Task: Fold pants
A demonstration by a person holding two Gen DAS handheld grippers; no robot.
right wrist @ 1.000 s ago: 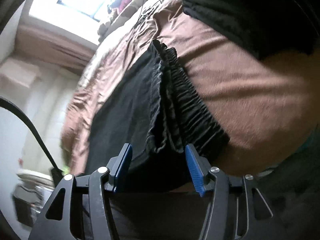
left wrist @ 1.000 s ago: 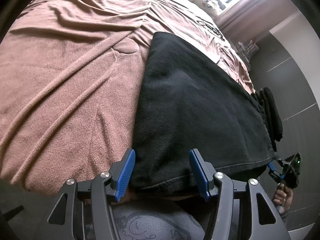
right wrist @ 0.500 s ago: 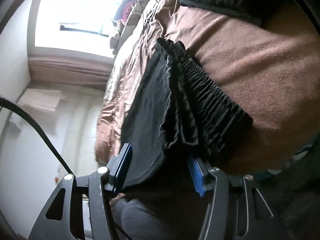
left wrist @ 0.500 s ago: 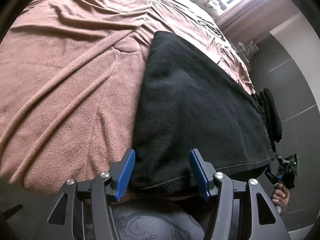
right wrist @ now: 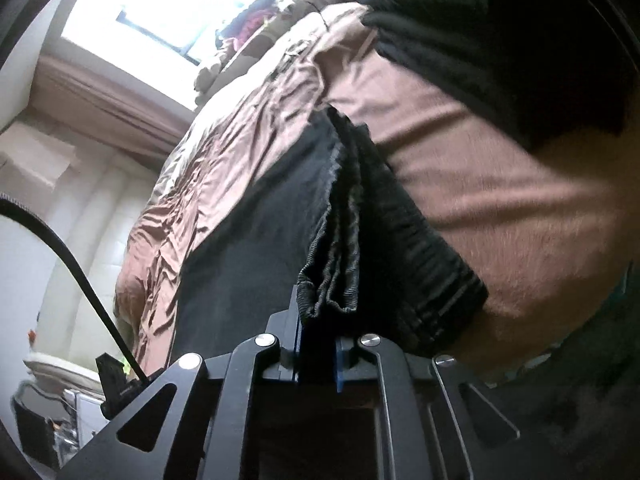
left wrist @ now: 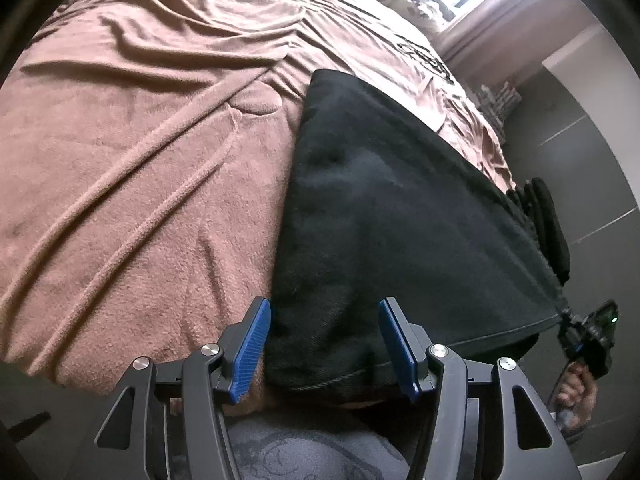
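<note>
Black pants lie flat on a brown blanket. My left gripper stands open at the near edge of the bed. The pants' hem corner lies between its blue pads, which do not press on it. In the right wrist view the gathered elastic waistband runs down into my right gripper. Its jaws are closing, with the waistband corner pinched between them. The left wrist view shows that gripper at the far right, held by a hand, with the cloth edge drawn taut to it.
A second dark garment lies on the blanket beyond the waistband. A bright window with a heap of things below it is at the head of the bed. Grey patterned cloth on the person is just below the left gripper.
The right gripper's jaws came together on the waistband corner and it shifted slightly upward. The pants' edge toward it now looks taut. The left gripper has not moved.
</note>
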